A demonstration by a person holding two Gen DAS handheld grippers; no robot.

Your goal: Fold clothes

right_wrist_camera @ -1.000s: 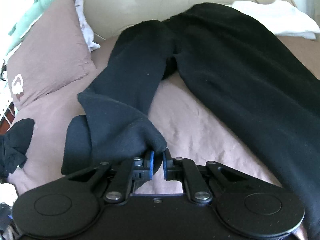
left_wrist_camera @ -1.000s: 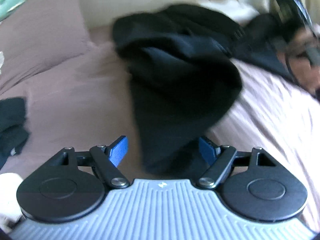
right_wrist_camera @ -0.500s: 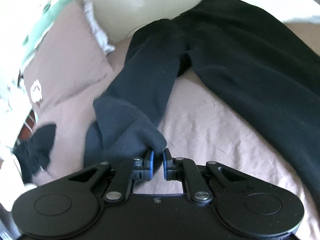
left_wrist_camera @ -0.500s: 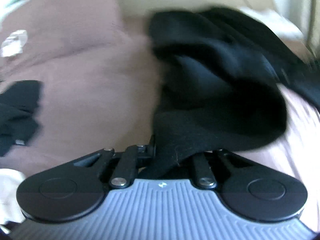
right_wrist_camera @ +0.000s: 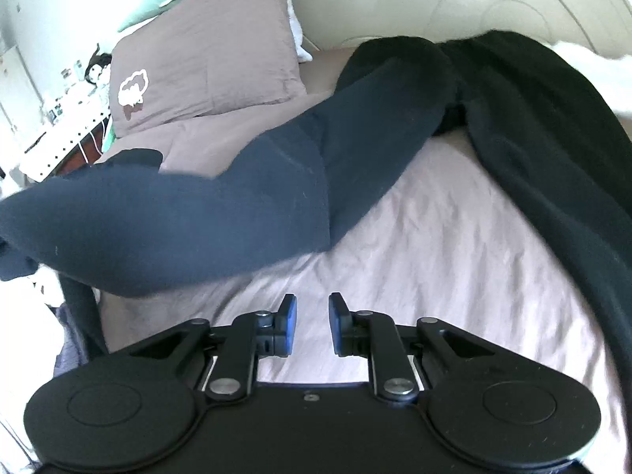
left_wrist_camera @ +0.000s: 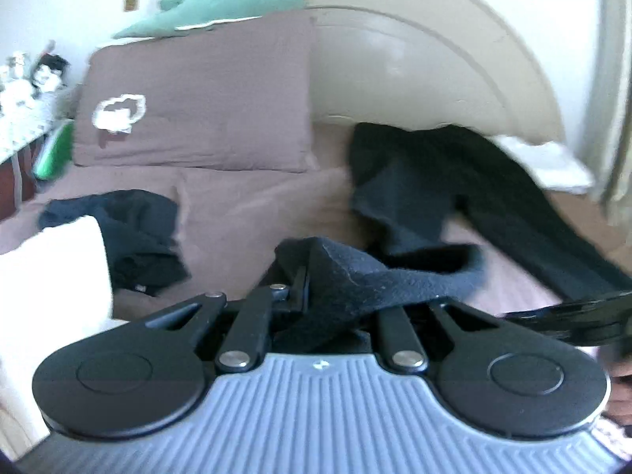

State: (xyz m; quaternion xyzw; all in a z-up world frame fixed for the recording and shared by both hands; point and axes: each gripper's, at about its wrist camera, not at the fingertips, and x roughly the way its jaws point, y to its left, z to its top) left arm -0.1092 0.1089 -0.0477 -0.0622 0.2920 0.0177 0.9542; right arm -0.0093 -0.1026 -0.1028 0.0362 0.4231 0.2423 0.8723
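Bed (right_wrist_camera: 434, 237), mauve sheet; dark trousers (right_wrist_camera: 513, 118) spread upper right, unfolded. Left hand-held gripper (left_wrist_camera: 316, 288) clamped on leg cuff, lifted. Right hand-held gripper (right_wrist_camera: 310, 316) opening, empty. Folding barely begun.

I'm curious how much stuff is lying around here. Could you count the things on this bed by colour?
Dark: 2, the trousers and a crumpled garment
White: 2, a folded cloth and a blurred white heap
Mauve: 1, the pillow
Green: 1, a plush toy
Total: 6
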